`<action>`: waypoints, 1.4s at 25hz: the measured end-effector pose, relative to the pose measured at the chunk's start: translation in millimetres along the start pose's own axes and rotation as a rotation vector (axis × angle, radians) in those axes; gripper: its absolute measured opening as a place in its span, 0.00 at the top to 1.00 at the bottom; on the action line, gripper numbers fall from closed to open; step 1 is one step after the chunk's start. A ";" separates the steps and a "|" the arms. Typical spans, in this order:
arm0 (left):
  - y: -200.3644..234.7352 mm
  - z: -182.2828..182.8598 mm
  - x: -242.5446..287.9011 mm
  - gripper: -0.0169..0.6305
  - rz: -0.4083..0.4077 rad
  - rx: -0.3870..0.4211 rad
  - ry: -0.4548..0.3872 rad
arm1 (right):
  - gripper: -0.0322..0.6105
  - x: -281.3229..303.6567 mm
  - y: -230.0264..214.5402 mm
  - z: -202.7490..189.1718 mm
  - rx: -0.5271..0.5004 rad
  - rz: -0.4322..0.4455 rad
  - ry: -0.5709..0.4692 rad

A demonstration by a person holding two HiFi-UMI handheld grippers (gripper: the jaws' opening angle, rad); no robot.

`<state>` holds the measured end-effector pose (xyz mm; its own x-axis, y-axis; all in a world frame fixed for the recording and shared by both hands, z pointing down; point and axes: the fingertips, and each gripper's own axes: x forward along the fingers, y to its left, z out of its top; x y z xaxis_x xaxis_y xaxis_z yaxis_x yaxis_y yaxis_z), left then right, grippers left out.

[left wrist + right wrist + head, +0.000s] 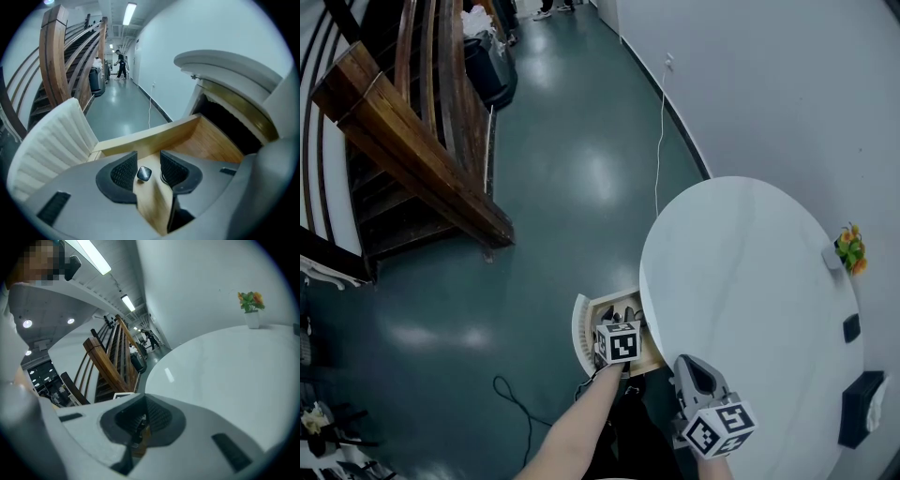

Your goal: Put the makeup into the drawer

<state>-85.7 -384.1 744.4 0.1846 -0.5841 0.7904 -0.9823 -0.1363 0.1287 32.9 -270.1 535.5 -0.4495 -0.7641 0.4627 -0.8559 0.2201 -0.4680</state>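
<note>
1. A dark green glossy floor (pixel 581 169) fills most of the head view, with a curved wooden staircase (pixel 412 141) at the upper left.
2. A round white table (pixel 750 281) stands at the right, near a white wall.
3. A wooden drawer (pixel 154 138) is pulled out from under the table's left edge. Its white ribbed front (pixel 580 333) faces the open floor.
4. The left gripper (pixel 144 171) points steeply down into the drawer. Its two dark pads are spread apart over the wooden bottom.
5. The right gripper (pixel 143 420) hangs over the table's near edge, beside the drawer. Its pads look pressed together at the tips, with nothing visibly pinched, though that view is dim there.
6. A black box-like object (pixel 861 408) lies at the table's far right edge, and a smaller dark item (pixel 851 327) lies just above it in the head view.
7. A small potted plant (pixel 850 249) with orange flowers stands near the wall side of the table.
8. The makeup piece (pixel 144 174), a small dark rounded-square item, lies on the drawer bottom between the left gripper's pads. There is a gap on each side, so neither pad presses on it.
9. A few more dark shapes sit deeper in the drawer in the head view, too small to identify.
</note>
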 end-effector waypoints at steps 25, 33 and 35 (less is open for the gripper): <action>-19.5 67.1 -127.2 0.74 -0.138 0.043 -0.205 | 0.95 -21.7 39.7 26.8 -0.020 0.027 -0.132; -10.1 68.5 -170.6 0.75 -0.184 0.091 -0.240 | 0.95 -28.8 60.8 25.8 -0.044 0.034 -0.155; -5.3 67.2 -180.8 0.75 -0.192 0.097 -0.245 | 0.95 -30.2 66.9 24.8 -0.051 0.036 -0.157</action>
<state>-111.8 -331.5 560.6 0.3796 -0.7141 0.5882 -0.9235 -0.3307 0.1945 -4.4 -247.4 471.6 -0.4380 -0.8397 0.3210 -0.8537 0.2766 -0.4413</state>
